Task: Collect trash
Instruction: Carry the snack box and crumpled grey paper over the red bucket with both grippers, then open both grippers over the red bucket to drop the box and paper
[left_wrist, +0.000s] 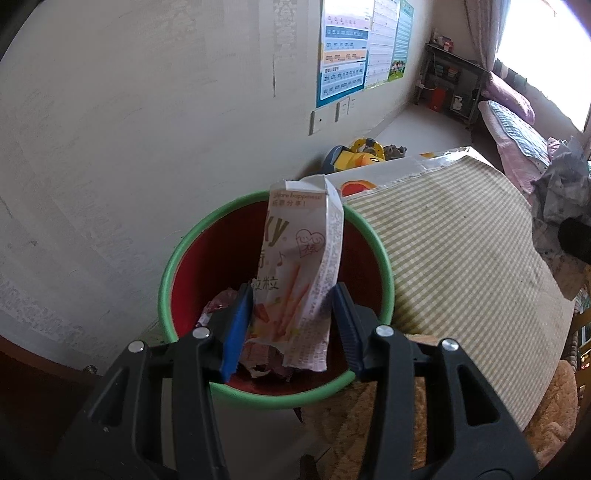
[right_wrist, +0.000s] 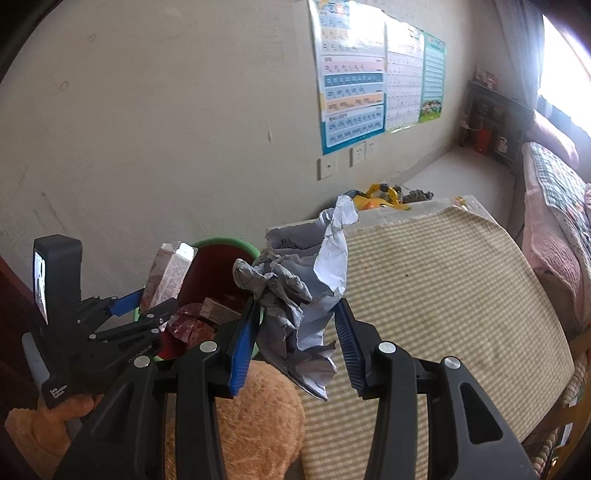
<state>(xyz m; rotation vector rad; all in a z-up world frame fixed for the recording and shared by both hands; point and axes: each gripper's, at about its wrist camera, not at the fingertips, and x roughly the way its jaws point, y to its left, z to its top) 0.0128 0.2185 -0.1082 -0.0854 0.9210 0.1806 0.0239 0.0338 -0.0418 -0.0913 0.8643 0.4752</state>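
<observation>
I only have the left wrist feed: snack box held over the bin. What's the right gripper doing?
Observer: The right gripper grips a crumpled paper wad.
Operator: Over the bin yet?
Observer: No, it hangs beside the green-rimmed bin, above the checked cloth.
Operator: Is the left one clear of it?
Observer: Yes, the left gripper, with the snack box, sits apart from it, at the bin's far side.

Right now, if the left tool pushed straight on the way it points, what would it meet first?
Probably the trash lying in the red bin. The left tool holds a snack box over the bin's open mouth, so the box's lower end would likely reach the wrappers first. Depth is hard to judge.
</observation>
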